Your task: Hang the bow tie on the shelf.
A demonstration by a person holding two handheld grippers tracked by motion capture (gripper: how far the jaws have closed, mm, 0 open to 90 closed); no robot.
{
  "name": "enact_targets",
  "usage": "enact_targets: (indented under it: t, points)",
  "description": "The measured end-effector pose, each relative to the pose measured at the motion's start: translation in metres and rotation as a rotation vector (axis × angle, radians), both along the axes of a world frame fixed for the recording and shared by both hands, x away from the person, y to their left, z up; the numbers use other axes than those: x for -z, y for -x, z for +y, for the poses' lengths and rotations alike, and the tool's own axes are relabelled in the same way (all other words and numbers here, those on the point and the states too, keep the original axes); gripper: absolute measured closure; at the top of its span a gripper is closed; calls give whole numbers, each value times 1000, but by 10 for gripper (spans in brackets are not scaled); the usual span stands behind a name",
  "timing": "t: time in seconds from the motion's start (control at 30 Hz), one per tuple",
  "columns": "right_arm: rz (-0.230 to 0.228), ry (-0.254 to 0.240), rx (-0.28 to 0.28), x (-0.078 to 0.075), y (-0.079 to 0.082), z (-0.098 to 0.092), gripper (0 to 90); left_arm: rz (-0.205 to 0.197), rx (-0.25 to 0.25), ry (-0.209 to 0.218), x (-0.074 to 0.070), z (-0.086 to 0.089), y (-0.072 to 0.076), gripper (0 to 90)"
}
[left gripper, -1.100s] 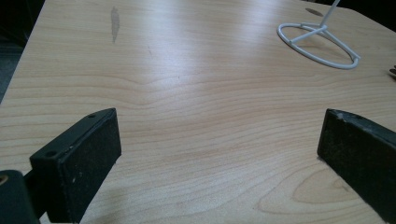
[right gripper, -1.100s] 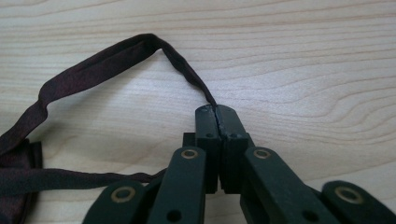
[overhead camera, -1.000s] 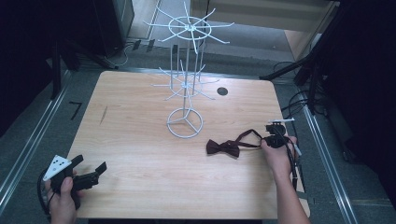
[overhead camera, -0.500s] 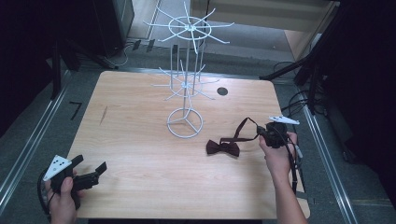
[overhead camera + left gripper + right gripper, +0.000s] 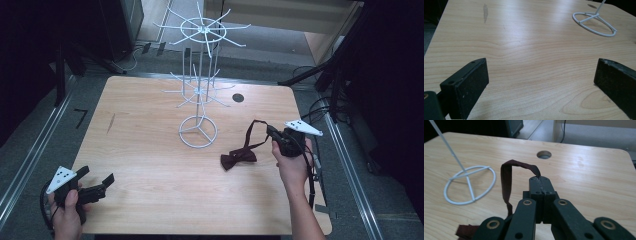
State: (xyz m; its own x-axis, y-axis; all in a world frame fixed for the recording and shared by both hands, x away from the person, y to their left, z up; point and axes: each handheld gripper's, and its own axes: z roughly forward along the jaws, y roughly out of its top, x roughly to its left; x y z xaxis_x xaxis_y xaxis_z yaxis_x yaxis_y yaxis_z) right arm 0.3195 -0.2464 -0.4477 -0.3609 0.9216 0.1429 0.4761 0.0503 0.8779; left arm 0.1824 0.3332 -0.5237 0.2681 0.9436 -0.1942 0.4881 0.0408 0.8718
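The right gripper (image 5: 272,133) is clamped on the strap of the maroon bow tie (image 5: 239,159), whose bow rests on the counter (image 5: 150,130), so hanging it on the white wire rack (image 5: 199,85) seemingly remains, while the left gripper (image 5: 102,181) waits, jaws apart and empty.

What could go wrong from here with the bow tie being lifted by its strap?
The right gripper pinches only the thin strap, so it might slip free. The bow tie knot rests on the table and may drag. The loop could snag the wire rack.
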Motion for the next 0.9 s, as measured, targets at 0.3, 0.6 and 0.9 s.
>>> enact_targets:
  t: [0.3,0.6,0.9]
  points:
    - [-60,-59,-21,-21,6,11,900,0,0,-1,0,0,0,2]
    - [-127,-83,-48,-42,12,25,900,-1,0,1,0,0,0,2]
    - [-183,-96,-58,-58,16,38,900,-1,0,2,0,0,0,2]
